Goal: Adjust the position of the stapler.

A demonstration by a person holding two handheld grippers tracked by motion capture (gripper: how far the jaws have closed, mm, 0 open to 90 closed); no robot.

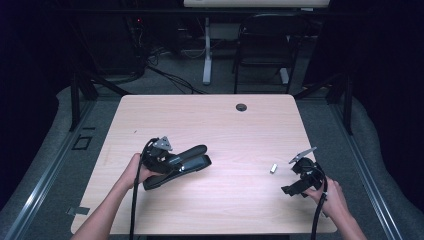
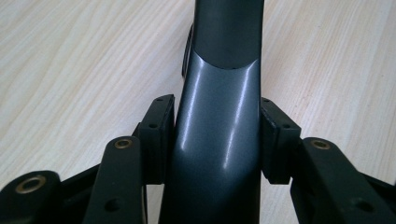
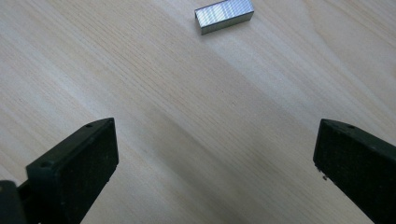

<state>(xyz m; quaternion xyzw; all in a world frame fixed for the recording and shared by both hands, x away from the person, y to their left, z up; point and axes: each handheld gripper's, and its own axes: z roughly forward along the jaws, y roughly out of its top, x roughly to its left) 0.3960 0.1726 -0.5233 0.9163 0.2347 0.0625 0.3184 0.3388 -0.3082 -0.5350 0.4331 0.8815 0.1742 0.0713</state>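
A black stapler [image 1: 192, 160] lies low over the wooden table [image 1: 210, 120], left of centre, pointing right. My left gripper [image 1: 167, 162] is shut on its rear part. In the left gripper view both pads [image 2: 159, 130] press against the sides of the stapler's glossy dark body [image 2: 224, 42]. A small silver strip of staples [image 1: 273, 168] lies on the table at the right. My right gripper [image 1: 291, 178] sits just right of it, open. In the right gripper view the strip of staples [image 3: 224, 15] lies ahead of the wide-apart jaws of my right gripper [image 3: 215, 158], with bare wood between them.
A round cable hole [image 1: 241, 107] sits near the table's far edge. Beyond the table stand a black chair [image 1: 265, 45] and a white desk leg [image 1: 207, 50]. Cables trail from both grippers toward the near edge.
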